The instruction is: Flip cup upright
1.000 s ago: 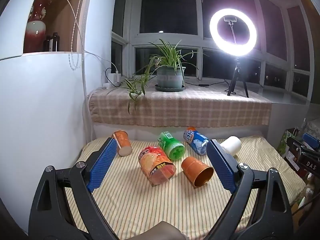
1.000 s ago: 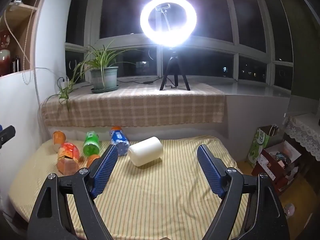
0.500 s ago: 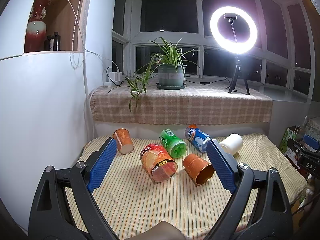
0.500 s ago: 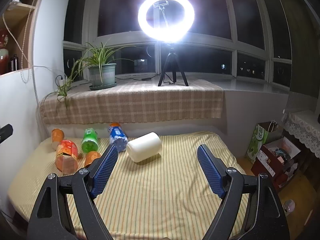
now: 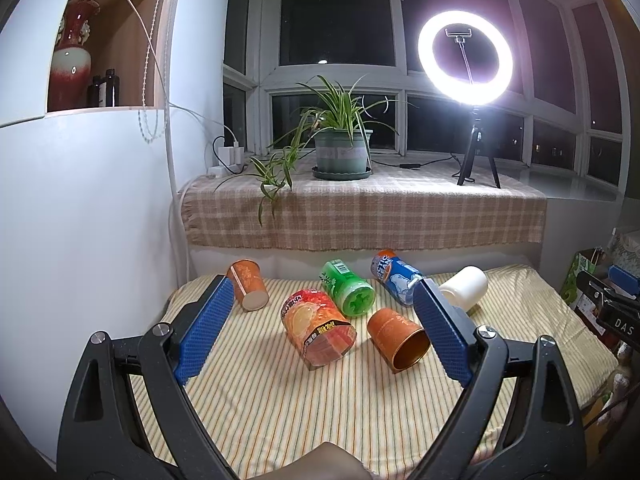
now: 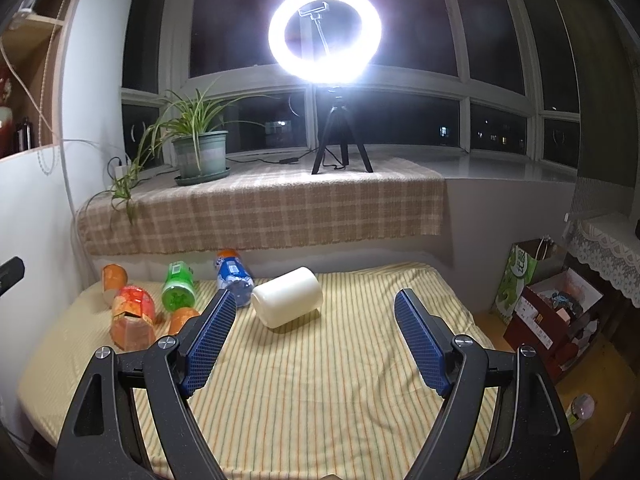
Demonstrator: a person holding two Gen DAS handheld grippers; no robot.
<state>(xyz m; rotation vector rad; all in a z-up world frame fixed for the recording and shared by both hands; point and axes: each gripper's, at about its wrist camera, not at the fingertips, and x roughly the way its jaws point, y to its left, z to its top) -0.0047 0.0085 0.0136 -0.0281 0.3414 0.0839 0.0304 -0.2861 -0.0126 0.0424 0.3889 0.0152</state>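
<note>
Both tongs spread wide, nothing pinched. Left tongs [image 5: 322, 322], right tongs [image 6: 314, 334], both hovering over the near part of the striped worktop [image 6: 320, 400]

Which cup is meant isn't given; several lie toppled. Best guess: the white cup [image 6: 288, 297], the only item sitting out on its own
- in the right view it lies ahead, slightly left of the tongs' centreline, just beyond the left pad's tip
- on its side, long axis running roughly left-near to right-far, diagonal to the approach; which end is the mouth I can't tell
- in the left view the same white cup [image 5: 466, 288] sits far right, partly hidden behind the right pad, so the right hand looks nearer and better lined up

Alternative for the left hand: copper cup [image 5: 398, 338], on its side, open mouth facing the camera and to the right, sitting inside the span of the pads near the right one

Clutter: orange snack can [image 5: 318, 328], green bottle [image 5: 346, 292] and blue bottle [image 5: 394, 276] crowd the copper cup; the white one has free room round it

Judgement: right tongs need a slight leftward shift and a wrist turn so the pads close across the white cup's barrel, not along it
</note>
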